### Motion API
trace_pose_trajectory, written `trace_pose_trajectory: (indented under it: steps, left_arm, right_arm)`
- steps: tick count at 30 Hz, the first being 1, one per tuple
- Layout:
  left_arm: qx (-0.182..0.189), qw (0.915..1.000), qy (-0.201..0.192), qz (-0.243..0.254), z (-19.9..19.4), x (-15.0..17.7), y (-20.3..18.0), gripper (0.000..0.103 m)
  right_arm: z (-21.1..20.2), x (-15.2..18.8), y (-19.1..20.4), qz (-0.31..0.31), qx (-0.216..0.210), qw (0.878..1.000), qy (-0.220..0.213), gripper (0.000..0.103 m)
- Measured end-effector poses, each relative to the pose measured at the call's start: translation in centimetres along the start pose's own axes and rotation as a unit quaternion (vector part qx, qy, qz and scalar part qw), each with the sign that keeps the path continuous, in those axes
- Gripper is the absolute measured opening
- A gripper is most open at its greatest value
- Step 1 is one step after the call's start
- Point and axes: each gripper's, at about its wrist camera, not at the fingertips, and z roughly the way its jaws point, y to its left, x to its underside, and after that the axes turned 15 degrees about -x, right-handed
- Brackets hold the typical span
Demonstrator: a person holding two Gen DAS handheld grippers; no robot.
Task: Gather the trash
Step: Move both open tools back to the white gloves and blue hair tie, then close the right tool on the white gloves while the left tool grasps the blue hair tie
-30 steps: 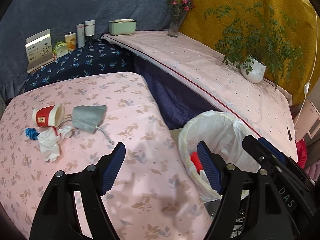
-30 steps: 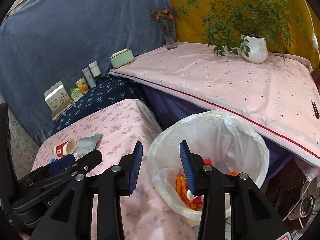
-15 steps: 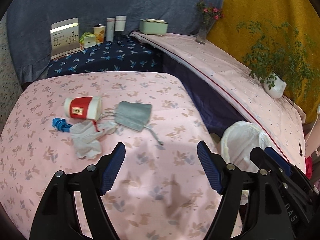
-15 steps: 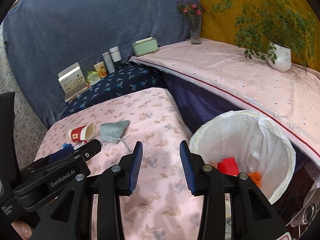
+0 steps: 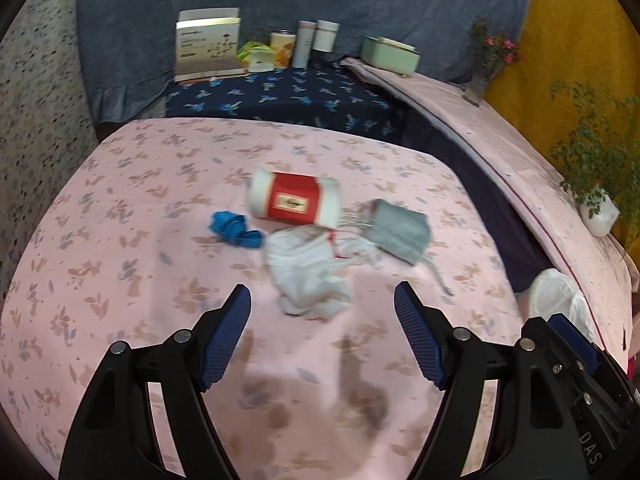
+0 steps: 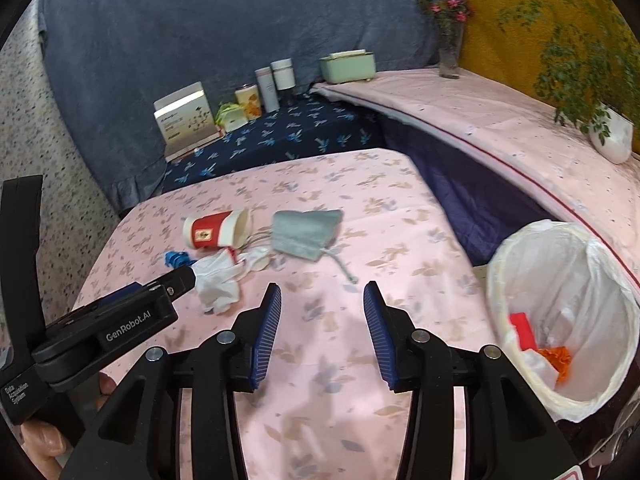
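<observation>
Your left tool [image 5: 322, 332] is wide open w/ nothing in it, hovering over the pink worktop [image 5: 120, 280] just short of the crumpled white tissue [image 5: 308, 276]. Your right tool [image 6: 320, 336] is also open and empty, jaws abt half as far apart, over the worktop's near side. Trash sits in a cluster mid-worktop: paper cup [image 5: 296, 200] lying on its side, blue scrap [image 5: 234, 230] just beside it toward the left edge, tissue touching the cup's near side, grey pouch [image 5: 398, 230] by the cup's mouth w/ its cord trailing toward the right edge. Bin [image 6: 560, 320] w/ white liner stands off the worktop's right edge, red and orange bits inside.
</observation>
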Motion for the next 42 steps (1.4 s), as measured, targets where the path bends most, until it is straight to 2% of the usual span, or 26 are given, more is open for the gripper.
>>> trace_pose_trajectory:
  steps: [4,9,17,40,42]
  left_arm:
    - [-0.023,0.9996,0.006,-0.013,1.5,-0.3,3.0,0.070]
    - [-0.033,0.9987,0.021,-0.032,3.3,-0.6,5.9,0.070]
    - [-0.036,0.9978,0.039,-0.040,5.8,-1.3,7.8,0.070]
    - [-0.019,0.9971,0.069,-0.027,12.7,-4.3,5.5,0.070]
    - [-0.019,0.9975,0.064,-0.020,12.8,-4.4,5.2,0.065]
  right_arm:
    - [2.2,0.3,2.2,-0.012,-0.014,1.000,0.017,0.046]
    - [5.1,0.4,4.5,-0.025,-0.022,0.999,0.036,0.047]
    - [9.1,0.5,6.1,-0.029,-0.029,0.997,0.059,0.051]
    - [15.7,0.5,5.2,-0.007,-0.038,0.995,0.096,0.051]
    - [15.9,0.6,5.1,-0.008,-0.041,0.994,0.097,0.051]
